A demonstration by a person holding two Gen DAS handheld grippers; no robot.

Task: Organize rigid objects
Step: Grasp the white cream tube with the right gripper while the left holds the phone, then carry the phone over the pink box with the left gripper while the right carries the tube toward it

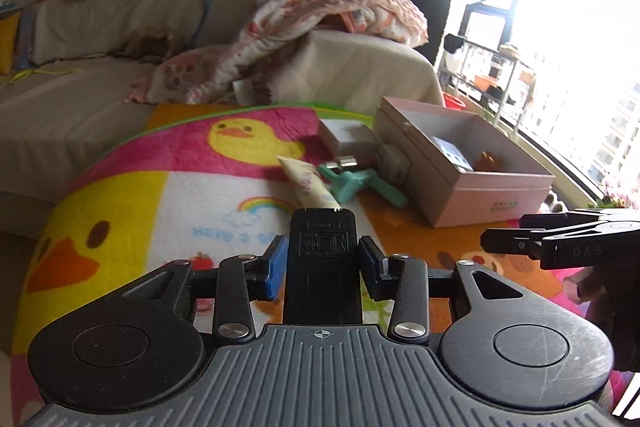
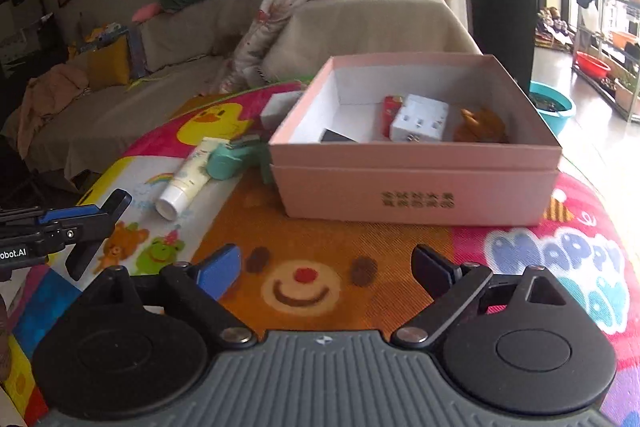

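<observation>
Left gripper [image 1: 323,261] I read as clamped on a black rectangular device [image 1: 323,251], both pads against its sides, above the cartoon mat [image 1: 132,203]. Right gripper [image 2: 326,267] stands wide apart, nothing between its pads. Far right on the mat: pink box [image 2: 416,187] holding a white cube [image 2: 418,123]. Left of it lie a cream tube [image 2: 188,173] and teal toy [image 2: 234,159].
</observation>
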